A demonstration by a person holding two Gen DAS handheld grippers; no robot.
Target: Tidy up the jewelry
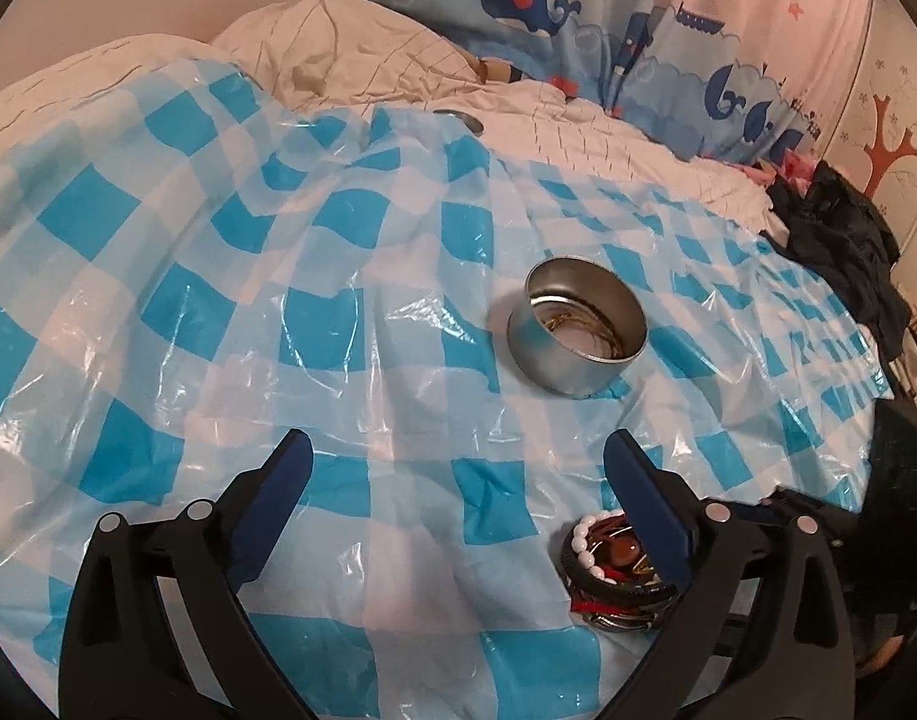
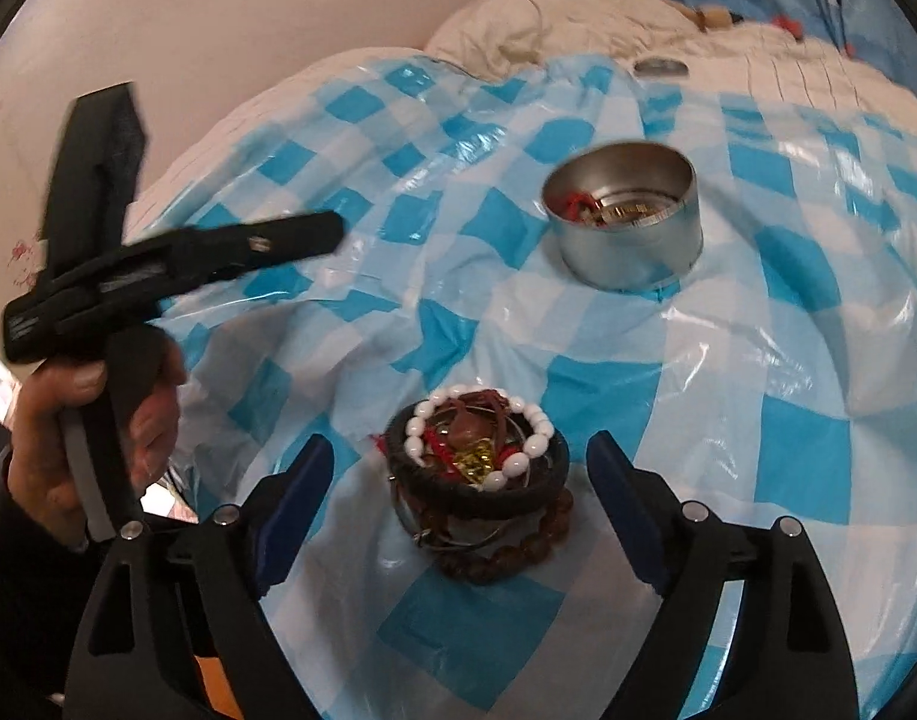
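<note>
Right wrist view, from the left: a hand (image 2: pixel 92 456) holds the left gripper (image 2: pixel 230 162), blurred, its jaws spread on nothing. The jewelry pile (image 2: pixel 479 480) of white beads, dark bangles and red cord lies on the checked plastic sheet (image 2: pixel 728 420), between the right gripper's (image 2: pixel 458 510) released, untouching jaws. Beyond it, the steel tin's (image 2: pixel 629 258) contents are indistinct. No writing is legible.
</note>
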